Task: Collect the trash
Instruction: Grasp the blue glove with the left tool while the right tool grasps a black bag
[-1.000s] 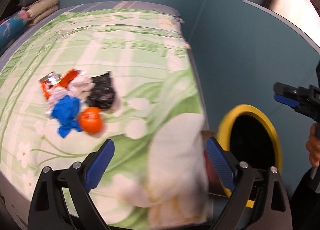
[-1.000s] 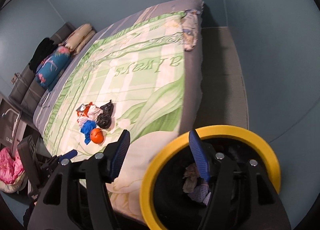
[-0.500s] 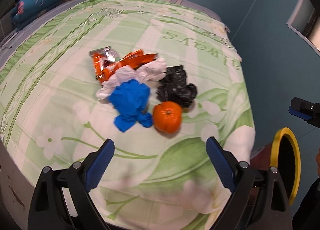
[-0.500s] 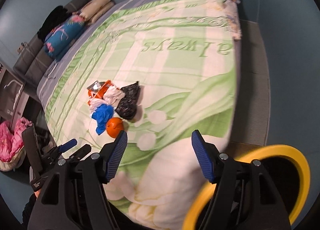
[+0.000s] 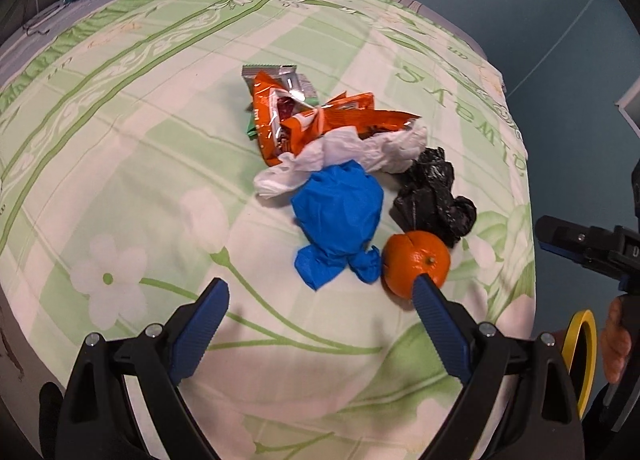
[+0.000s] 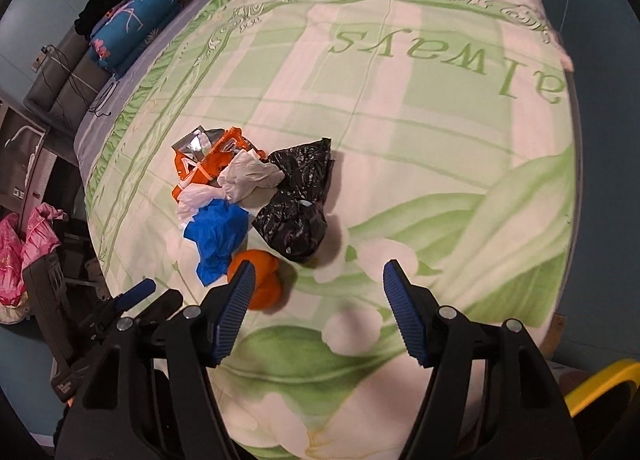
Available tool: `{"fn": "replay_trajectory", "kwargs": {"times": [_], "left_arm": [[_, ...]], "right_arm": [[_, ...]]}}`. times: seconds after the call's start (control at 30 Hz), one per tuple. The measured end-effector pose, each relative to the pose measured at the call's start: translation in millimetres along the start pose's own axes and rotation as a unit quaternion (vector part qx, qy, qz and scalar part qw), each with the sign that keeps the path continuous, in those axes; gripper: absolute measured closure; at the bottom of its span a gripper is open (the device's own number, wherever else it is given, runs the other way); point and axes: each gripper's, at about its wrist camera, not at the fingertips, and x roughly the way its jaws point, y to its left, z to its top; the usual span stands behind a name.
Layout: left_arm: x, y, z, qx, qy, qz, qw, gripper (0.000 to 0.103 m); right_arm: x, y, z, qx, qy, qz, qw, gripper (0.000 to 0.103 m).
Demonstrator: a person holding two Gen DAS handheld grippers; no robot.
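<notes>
Trash pile sits on the bed [image 5: 120, 164], on the green floral cover: orange snack wrappers [image 5: 304, 120] at the far side, white crumpled bag [image 5: 352, 152] touching them, blue bag [image 5: 340, 228] in front, black bag [image 5: 432, 196] to its right, an orange [image 5: 416, 264] nearest. Left tool [image 5: 320, 296] hangs above the cover just short of the pile, jaws wide apart, nothing between them. Right tool [image 6: 318, 282] likewise spread and empty, the orange behind its left finger. Yellow-rimmed bin [image 6: 596, 388] at the bed's corner.

Trash pile [image 5: 348, 164] heaped on bedspread [image 5: 120, 164]; orange [image 5: 416, 260] alongside
</notes>
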Motion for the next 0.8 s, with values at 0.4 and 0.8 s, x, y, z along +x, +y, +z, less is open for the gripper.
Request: {"fn": "replay_trajectory", "kwargs": {"times": [0.4, 0.8], "left_arm": [[28.0, 12.6, 14.5, -0.035, 0.016, 0.000, 0.9993, 0.014], [53.1, 6.6, 23.9, -0.032, 0.032, 0.006, 0.9989, 0.030]], "right_arm": [[55.7, 20.5, 31.6, -0.015, 0.051, -0.011, 0.999, 0.040], [91.8, 37.6, 36.8, -0.042, 0.076, -0.062, 0.994, 0.047]]}}
